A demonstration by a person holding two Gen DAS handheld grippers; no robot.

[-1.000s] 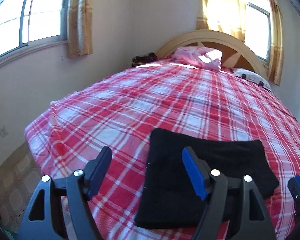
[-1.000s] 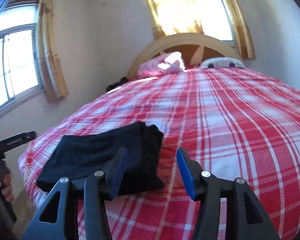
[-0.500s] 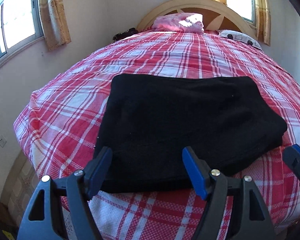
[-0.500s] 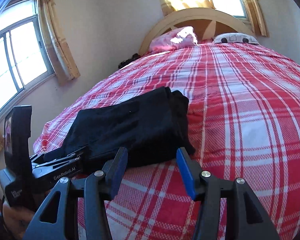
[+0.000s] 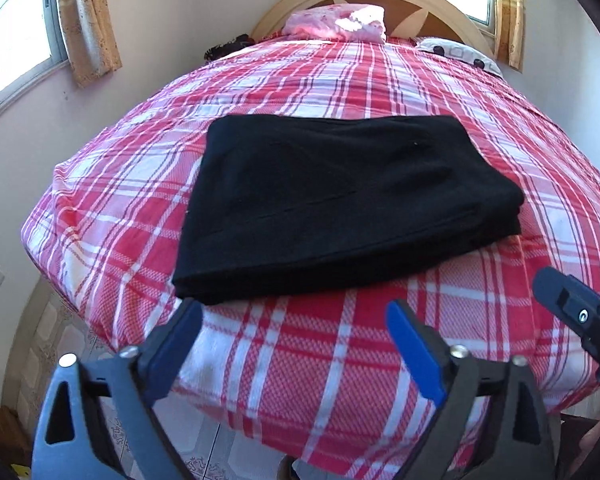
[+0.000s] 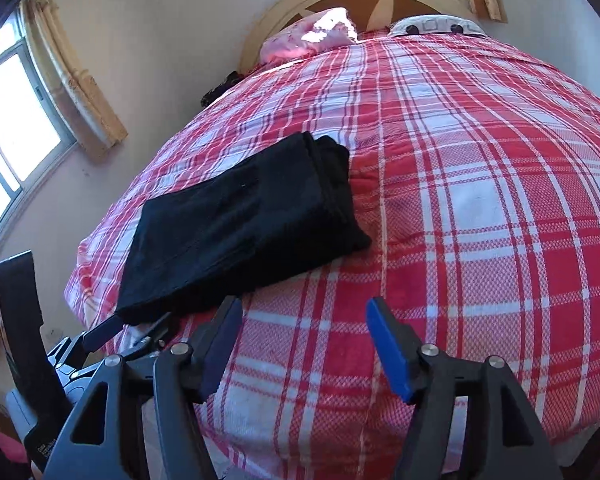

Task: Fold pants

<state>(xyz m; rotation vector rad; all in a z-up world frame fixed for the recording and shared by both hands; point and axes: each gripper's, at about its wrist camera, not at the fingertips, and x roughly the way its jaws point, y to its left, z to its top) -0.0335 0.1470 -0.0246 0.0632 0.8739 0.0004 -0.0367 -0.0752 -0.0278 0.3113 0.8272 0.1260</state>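
On the bed [image 5: 380, 80], which carries a red and white checked sheet, the pants [image 5: 340, 200] lie near the foot end, well apart from the pink pillow [image 5: 336, 24] at the headboard. They are black and already doubled into a flat, roughly rectangular stack; stepped layered edges show on the side farther from the window [image 6: 4, 128].

Handling, as judged: soft, limp cloth, light, not fragile, apt to sag and slip out of alignment if lifted by one layer. Best taken by pinching all layers at the two corners of the edge nearest the foot of the bed, one gripper per corner.

Left gripper [image 5: 292, 344]: jaws spread wide, holding nothing, just short of that near edge, not touching it. Right gripper [image 6: 304, 344]: likewise wide open and empty, over bare sheet beside the pants. The fold appears complete or nearly so.
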